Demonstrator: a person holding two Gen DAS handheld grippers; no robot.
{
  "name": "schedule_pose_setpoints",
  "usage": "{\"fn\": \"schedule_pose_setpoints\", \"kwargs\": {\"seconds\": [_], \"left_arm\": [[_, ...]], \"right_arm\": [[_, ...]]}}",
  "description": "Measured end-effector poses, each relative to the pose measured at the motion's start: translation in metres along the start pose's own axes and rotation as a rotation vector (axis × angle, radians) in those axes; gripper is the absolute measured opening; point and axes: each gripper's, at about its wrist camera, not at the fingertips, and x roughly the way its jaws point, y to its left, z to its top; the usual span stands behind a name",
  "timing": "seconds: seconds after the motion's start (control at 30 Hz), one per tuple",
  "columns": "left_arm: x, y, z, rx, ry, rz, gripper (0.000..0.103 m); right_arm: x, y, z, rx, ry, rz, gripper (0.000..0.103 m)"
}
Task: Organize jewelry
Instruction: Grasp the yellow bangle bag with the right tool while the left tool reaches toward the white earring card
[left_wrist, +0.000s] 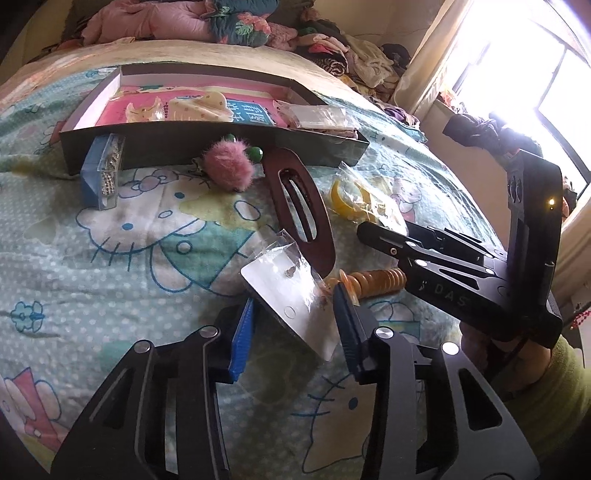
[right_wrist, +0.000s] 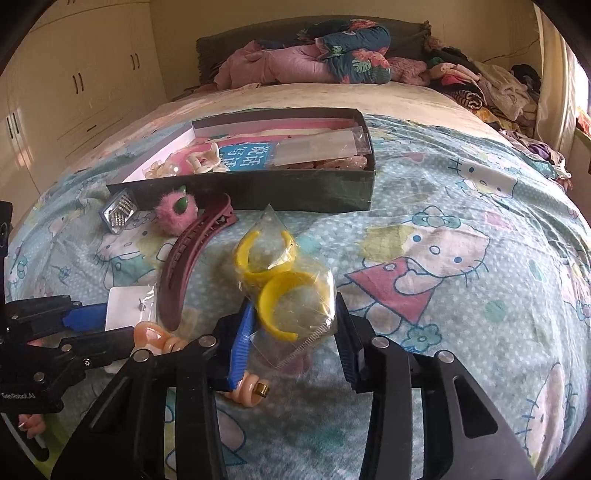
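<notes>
My left gripper (left_wrist: 295, 321) is open around a white earring card in a clear bag (left_wrist: 291, 295) lying on the bed; the card also shows in the right wrist view (right_wrist: 125, 306). My right gripper (right_wrist: 295, 328) is open around a clear bag of yellow bangles (right_wrist: 284, 288), which also shows in the left wrist view (left_wrist: 354, 199). A dark red hair clip (left_wrist: 299, 206) lies between them. An orange beaded bracelet (left_wrist: 376, 282) lies by my left gripper's right finger. A dark open box (left_wrist: 207, 147) holds hair clips and packets at the back.
A pink fluffy pompom with green beads (left_wrist: 225, 166) and a blue box of rhinestones (left_wrist: 103, 173) lie before the dark box. Piled clothes (right_wrist: 314, 59) cover the bed's far end. A wardrobe (right_wrist: 74, 81) stands on the left, a bright window (left_wrist: 517, 74) on the right.
</notes>
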Motion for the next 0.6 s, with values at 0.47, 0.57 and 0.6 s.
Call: {"fn": "schedule_pose_setpoints", "kwargs": {"seconds": [0.47, 0.57, 0.6], "left_arm": [[-0.016, 0.0, -0.003, 0.046, -0.034, 0.045, 0.023], [-0.02, 0.004, -0.003, 0.037, -0.044, 0.056, 0.023], [-0.022, 0.005, -0.003, 0.035, -0.047, 0.059, 0.023]], "right_arm": [[-0.013, -0.003, -0.005, 0.023, -0.022, 0.005, 0.037], [-0.018, -0.001, -0.005, 0.02, -0.03, 0.008, 0.037], [-0.02, 0.0, -0.005, 0.017, -0.032, 0.008, 0.037]]}}
